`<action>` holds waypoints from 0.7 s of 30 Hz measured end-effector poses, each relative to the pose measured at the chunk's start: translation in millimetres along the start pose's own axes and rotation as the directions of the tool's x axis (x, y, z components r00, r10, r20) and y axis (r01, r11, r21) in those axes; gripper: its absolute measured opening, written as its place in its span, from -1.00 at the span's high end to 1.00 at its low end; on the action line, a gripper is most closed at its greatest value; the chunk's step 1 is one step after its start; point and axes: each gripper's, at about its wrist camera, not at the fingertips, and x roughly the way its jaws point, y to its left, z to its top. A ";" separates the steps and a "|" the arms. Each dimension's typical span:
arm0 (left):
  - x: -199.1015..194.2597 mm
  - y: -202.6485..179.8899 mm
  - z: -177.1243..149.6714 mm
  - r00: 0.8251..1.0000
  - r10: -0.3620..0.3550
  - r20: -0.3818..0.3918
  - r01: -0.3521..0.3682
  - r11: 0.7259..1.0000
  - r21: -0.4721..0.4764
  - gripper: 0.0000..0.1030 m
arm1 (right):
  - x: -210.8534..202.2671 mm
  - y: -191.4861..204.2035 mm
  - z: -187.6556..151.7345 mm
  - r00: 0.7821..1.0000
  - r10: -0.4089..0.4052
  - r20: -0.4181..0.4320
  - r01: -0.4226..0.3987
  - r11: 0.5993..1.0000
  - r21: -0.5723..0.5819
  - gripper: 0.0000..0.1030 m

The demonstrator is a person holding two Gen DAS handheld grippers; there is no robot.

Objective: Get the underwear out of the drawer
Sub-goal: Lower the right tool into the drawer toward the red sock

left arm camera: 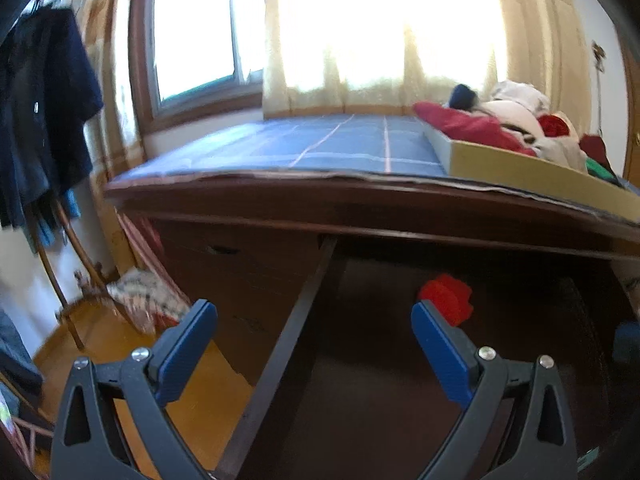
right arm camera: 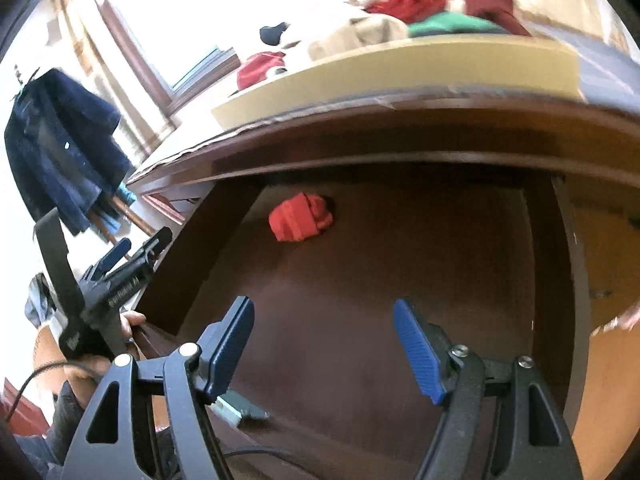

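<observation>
A folded red underwear (right arm camera: 300,218) lies alone on the floor of the pulled-out dark wooden drawer (right arm camera: 380,264), toward its far left corner. My right gripper (right arm camera: 324,312) hovers over the drawer's near part, open, with nothing between its blue pads. In the left wrist view the same red underwear (left arm camera: 446,298) shows just beyond the right fingertip. My left gripper (left arm camera: 312,312) is open and empty above the drawer's left wall (left arm camera: 288,344). The right wrist view also shows the left gripper (right arm camera: 142,242), held by a hand (right arm camera: 132,320) at the drawer's left side.
A cardboard box (left arm camera: 520,164) piled with clothes sits on the blue cloth (left arm camera: 320,144) covering the desk top above the drawer. A dark blue jacket (left arm camera: 44,100) hangs on a rack at the left. Orange wooden floor (left arm camera: 200,400) lies left of the drawer.
</observation>
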 end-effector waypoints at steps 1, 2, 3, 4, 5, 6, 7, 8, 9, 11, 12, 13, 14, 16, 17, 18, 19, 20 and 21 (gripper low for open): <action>-0.5 -1.6 -1.0 1.000 0.004 0.004 -0.004 1.000 0.010 -0.98 | 1.9 2.5 4.6 1.000 -0.005 -0.007 0.004 1.000 -0.025 -0.44; -1.0 -2.6 -1.8 1.000 0.010 0.010 -0.010 1.000 0.016 -0.98 | 8.7 8.3 12.8 1.000 -0.011 -0.028 0.009 0.997 -0.074 -0.44; -1.9 -2.9 -2.1 1.000 0.014 0.016 -0.015 1.000 0.019 -0.98 | 13.8 10.8 17.1 0.999 -0.010 -0.042 0.006 0.995 -0.098 -0.44; -2.6 -4.1 -2.1 1.000 0.019 0.023 -0.020 0.999 0.028 -0.98 | 20.5 14.0 22.2 0.998 -0.006 -0.065 -0.002 0.992 -0.124 -0.44; -2.8 -5.5 -2.2 0.999 0.024 0.027 -0.025 0.999 0.040 -0.98 | 30.9 17.7 29.0 0.995 -0.001 -0.098 -0.013 0.989 -0.146 -0.44; -3.0 -6.6 -2.1 0.999 0.030 0.030 -0.031 0.998 0.049 -0.98 | 39.0 20.2 33.9 0.992 0.009 -0.128 -0.029 0.987 -0.159 -0.44; -3.7 -7.7 -2.5 0.999 0.036 0.037 -0.038 0.998 0.056 -0.98 | 47.1 23.2 38.3 0.986 0.023 -0.166 -0.052 0.983 -0.175 -0.44; -4.6 -8.3 -2.8 0.998 0.041 0.045 -0.044 0.997 0.059 -0.98 | 57.0 28.1 43.2 0.978 0.034 -0.204 -0.076 0.977 -0.201 -0.44; -4.9 -8.8 -2.6 0.998 0.048 0.050 -0.051 0.997 0.061 -0.98 | 61.9 31.7 45.1 0.974 0.035 -0.222 -0.085 0.972 -0.221 -0.44; -4.3 -7.8 -1.8 0.997 0.053 0.050 -0.055 0.997 0.050 -0.98 | 83.0 43.9 51.6 0.954 0.037 -0.298 -0.126 0.950 -0.284 -0.44; -4.6 -6.4 -2.0 0.997 0.051 0.049 -0.053 0.998 0.042 -0.98 | 88.7 47.7 52.8 0.949 0.038 -0.314 -0.137 0.944 -0.299 -0.44; -4.4 -4.8 -1.6 0.998 0.045 0.048 -0.047 0.998 0.035 -0.98 | 96.2 51.5 54.4 0.946 0.033 -0.324 -0.141 0.938 -0.318 -0.44; -4.4 -3.8 -1.5 0.998 0.042 0.048 -0.043 0.999 0.031 -0.98 | 105.3 55.9 55.8 0.944 0.019 -0.330 -0.139 0.929 -0.344 -0.44; -5.5 -4.5 -2.4 0.998 0.043 0.055 -0.045 0.998 0.032 -0.98 | 120.3 62.6 56.4 0.943 -0.011 -0.334 -0.127 0.913 -0.389 -0.44; -6.1 -5.5 -3.2 0.997 0.045 0.058 -0.048 0.998 0.037 -0.98 | 129.0 65.1 55.9 0.943 -0.025 -0.331 -0.120 0.904 -0.409 -0.44; -6.4 -6.5 -3.5 0.997 0.048 0.063 -0.051 0.998 0.042 -0.98 | 136.4 66.6 55.5 0.948 -0.033 -0.318 -0.110 0.901 -0.420 -0.44; -6.7 -7.3 -3.7 0.997 0.050 0.065 -0.053 0.998 0.044 -0.98 | 141.5 67.6 55.3 0.955 -0.037 -0.295 -0.097 0.899 -0.427 -0.44; -7.0 -7.0 -4.1 0.996 0.050 0.068 -0.053 0.998 0.042 -0.98 | 146.7 68.9 55.2 0.965 -0.037 -0.261 -0.082 0.898 -0.432 -0.44; -7.2 -6.0 -4.3 0.996 0.049 0.069 -0.051 0.998 0.034 -0.98 | 150.3 69.5 55.9 0.970 -0.040 -0.238 -0.068 0.901 -0.429 -0.44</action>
